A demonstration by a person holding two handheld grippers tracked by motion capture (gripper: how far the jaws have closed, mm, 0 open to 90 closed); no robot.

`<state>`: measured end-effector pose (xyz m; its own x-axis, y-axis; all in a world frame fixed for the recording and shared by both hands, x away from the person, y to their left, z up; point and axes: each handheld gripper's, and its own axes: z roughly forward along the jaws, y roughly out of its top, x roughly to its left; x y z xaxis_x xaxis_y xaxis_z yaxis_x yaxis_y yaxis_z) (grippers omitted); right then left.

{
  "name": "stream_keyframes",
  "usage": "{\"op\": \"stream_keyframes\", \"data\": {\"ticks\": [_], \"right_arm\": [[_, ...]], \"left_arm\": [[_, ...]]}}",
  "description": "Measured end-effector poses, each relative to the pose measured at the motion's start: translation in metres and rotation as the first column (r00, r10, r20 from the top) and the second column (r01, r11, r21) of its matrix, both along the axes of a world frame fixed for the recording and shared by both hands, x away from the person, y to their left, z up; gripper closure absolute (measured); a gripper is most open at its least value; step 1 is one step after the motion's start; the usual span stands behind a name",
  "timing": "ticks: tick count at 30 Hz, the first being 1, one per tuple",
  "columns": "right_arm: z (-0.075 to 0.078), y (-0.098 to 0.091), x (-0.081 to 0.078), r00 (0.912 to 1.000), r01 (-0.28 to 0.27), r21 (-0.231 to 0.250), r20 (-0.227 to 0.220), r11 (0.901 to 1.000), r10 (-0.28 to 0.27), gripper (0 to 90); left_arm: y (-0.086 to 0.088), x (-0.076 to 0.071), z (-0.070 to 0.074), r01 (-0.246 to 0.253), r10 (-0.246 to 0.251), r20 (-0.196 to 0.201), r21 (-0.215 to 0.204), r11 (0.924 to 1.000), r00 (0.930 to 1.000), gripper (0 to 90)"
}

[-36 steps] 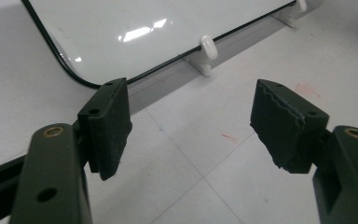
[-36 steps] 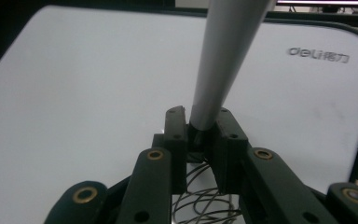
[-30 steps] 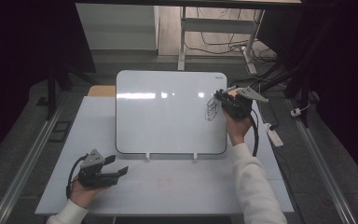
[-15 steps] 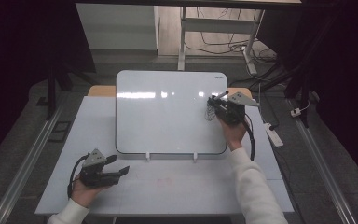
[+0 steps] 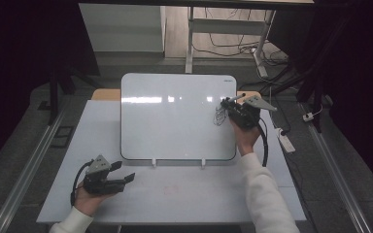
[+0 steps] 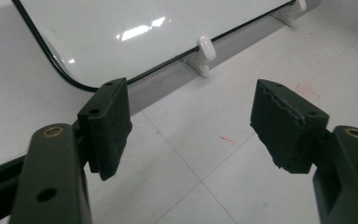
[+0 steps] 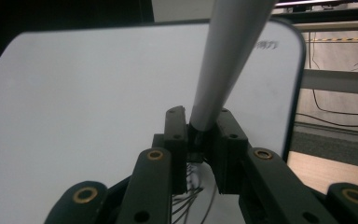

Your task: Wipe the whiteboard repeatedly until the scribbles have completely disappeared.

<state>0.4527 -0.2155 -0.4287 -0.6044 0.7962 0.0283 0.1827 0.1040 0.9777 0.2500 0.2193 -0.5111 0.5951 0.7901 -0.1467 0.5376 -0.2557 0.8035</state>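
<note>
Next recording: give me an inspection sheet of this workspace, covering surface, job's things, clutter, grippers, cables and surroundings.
Surface: white table, faint red marks near the front.
Job's things: whiteboard propped on two white clips; dark scribble near its right edge; marker, grey-white barrel.
Clutter: nothing seen on the table.
Grippers: left gripper rests at front left, jaws apart, nothing between them; right gripper shut on the marker at the scribble.
Cables: black cable trails from the right gripper; loose wires on the floor behind.
Surroundings: dark room, desk frame behind, power strip on the floor at right.

whiteboard (image 5: 175,121): glossy, smooth | marker (image 7: 228,60): smooth plastic | table (image 5: 175,194): matt white
</note>
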Motion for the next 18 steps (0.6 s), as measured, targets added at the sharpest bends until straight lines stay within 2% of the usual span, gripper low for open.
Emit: {"op": "stream_keyframes", "data": {"ticks": [1,2,3,4,5,6,7,10,11,12,13,14,15,16,18], "right_arm": [[0.0,0.0,0.0,1.0,0.0,0.0,0.0,1.0,0.0,77.6],[-0.003,0.007,-0.004,0.9991,-0.041,-0.028,-0.004,0.9987,0.041,77.6],[-0.005,0.014,-0.009,0.998,-0.06,-0.088,0.014,0.9944,0.061,77.6],[-0.005,0.014,-0.009,0.998,-0.06,-0.088,0.014,0.9944,0.061,77.6],[-0.003,0.011,-0.006,0.9986,-0.051,-0.069,0.014,0.9963,0.052,77.6],[-0.001,0.006,-0.003,0.9997,-0.015,-0.04,0.019,0.9991,0.015,77.6],[0.004,-0.005,0.005,0.9985,0.048,0.012,0.024,0.9988,-0.049,77.6],[0.003,-0.006,0.005,0.9989,0.047,0.036,0.008,0.9982,-0.047,77.6],[0.002,-0.002,0.001,0.9997,0.021,0.004,0.013,0.9998,-0.021,77.6],[-0.003,0.008,-0.005,0.9988,-0.049,-0.053,0.004,0.9974,0.05,77.6],[-0.003,0.008,-0.007,0.9982,-0.057,-0.083,0.014,0.9949,0.058,77.6],[-0.003,0.008,-0.007,0.9982,-0.057,-0.083,0.014,0.9949,0.058,77.6],[0.001,0.0,-0.003,0.9996,-0.01,-0.065,0.027,0.9978,0.011,77.6],[0.001,0.0,-0.003,0.9996,-0.01,-0.065,0.027,0.9978,0.011,77.6],[0.006,-0.017,0.005,0.9981,0.059,0.018,0.017,0.9981,-0.059,77.6]], "left_arm": [[0.0,0.0,0.0,-0.001,0.001,0.0,-0.001,1.0,1.0,29.7],[0.001,0.001,0.0,-0.002,0.002,-0.002,-0.001,1.0,1.0,29.7],[0.0,0.001,-0.001,-0.002,0.002,-0.004,0.0,1.0,1.0,29.7],[0.0,0.002,-0.001,-0.002,0.002,-0.006,0.002,1.0,1.0,29.7],[-0.001,0.002,-0.001,0.0,0.0,-0.007,0.005,1.0,1.0,29.7],[-0.002,0.002,-0.001,0.001,-0.001,-0.007,0.008,1.0,1.0,29.6],[-0.002,0.001,-0.001,0.003,-0.003,-0.005,0.009,1.0,1.0,29.6],[-0.001,-0.001,0.0,0.004,-0.004,0.003,0.002,1.0,1.0,29.7],[0.0,0.0,0.001,0.002,-0.002,0.002,-0.001,1.0,1.0,29.7],[0.0,0.0,0.0,-0.001,0.001,0.0,-0.004,1.0,1.0,29.7],[0.0,0.002,-0.001,0.001,-0.001,-0.004,0.001,1.0,1.0,29.7],[0.0,0.002,-0.001,0.001,-0.001,-0.004,0.001,1.0,1.0,29.6],[-0.001,0.002,-0.001,0.003,-0.003,-0.005,0.004,1.0,1.0,29.7],[-0.002,0.001,-0.001,0.004,-0.004,-0.007,0.005,1.0,1.0,29.7],[-0.003,0.0,-0.001,0.009,-0.009,-0.003,0.007,0.9999,1.0,29.6]]}}
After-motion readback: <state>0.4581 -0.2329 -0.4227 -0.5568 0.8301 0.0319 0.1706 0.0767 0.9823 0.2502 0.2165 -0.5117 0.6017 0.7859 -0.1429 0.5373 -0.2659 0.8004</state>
